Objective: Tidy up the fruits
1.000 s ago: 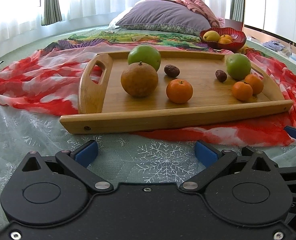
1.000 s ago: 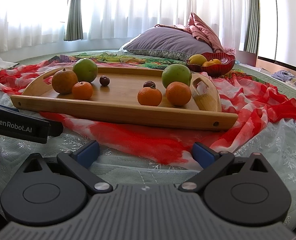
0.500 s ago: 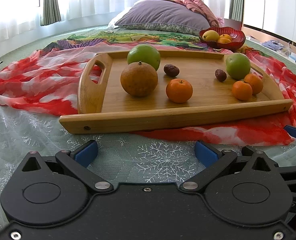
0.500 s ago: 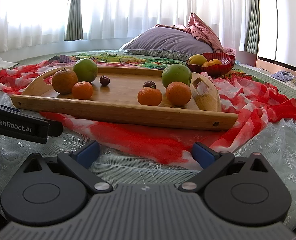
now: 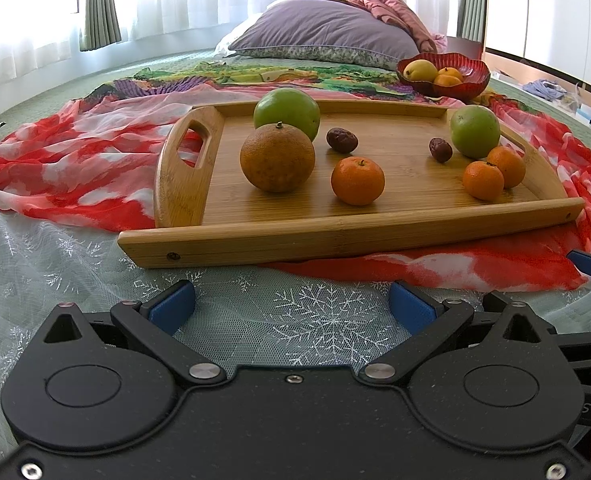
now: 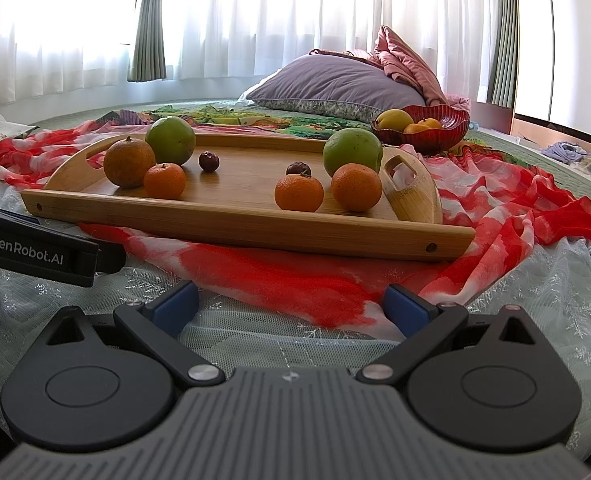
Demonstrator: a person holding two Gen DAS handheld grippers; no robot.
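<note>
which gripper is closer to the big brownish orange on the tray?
Left. The left gripper faces the big brownish orange almost head-on; the right gripper sits off toward the wooden tray's far end.

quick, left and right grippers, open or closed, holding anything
left gripper: open, holding nothing
right gripper: open, holding nothing

You see a honey-brown wooden tray [image 5: 335, 236] holding 2 green fruits, 3 bright orange mandarins, 1 dull brownish orange [image 5: 277, 159] and 2 dark maroon dates. Under it lies a red-and-white scarf [image 5: 75, 168] over pale netting with white snowflakes [image 5: 327, 320]. The bowl [image 6: 443, 130] is deep red.
</note>
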